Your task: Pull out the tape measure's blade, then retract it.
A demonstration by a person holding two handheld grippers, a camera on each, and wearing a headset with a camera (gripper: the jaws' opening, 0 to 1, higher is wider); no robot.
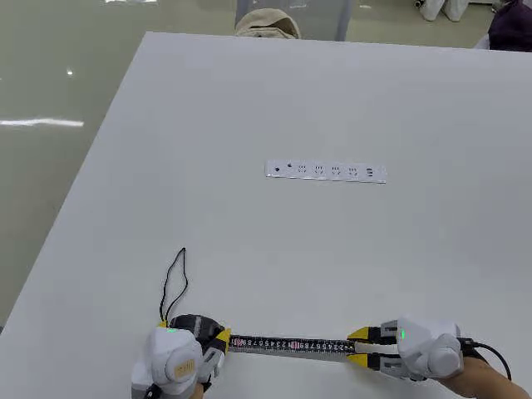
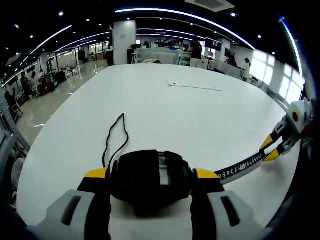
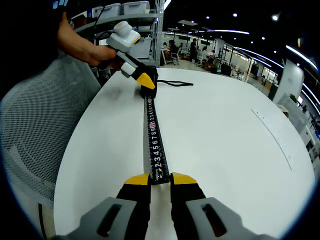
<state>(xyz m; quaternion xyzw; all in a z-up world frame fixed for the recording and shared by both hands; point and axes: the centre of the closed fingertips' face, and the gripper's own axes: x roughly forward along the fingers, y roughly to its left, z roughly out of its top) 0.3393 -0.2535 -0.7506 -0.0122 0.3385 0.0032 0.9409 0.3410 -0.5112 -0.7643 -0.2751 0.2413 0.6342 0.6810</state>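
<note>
White-grey left tool point(image 1: 214, 339) and right tool point(image 1: 358, 347), yellow-tipped black jaws, green lights point(image 1: 402, 335), black cable point(image 1: 492, 351).

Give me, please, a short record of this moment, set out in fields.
Left gripper: shut on the tape measure case
Right gripper: shut on the blade at its tip
Blade state: pulled out, stretched between the two grippers, numbers up
Wrist cord: black loop lying on the table beyond the case
Power strip: white, mid-table, apart from both grippers
Task stage: blade out; retraction not yet done
</note>
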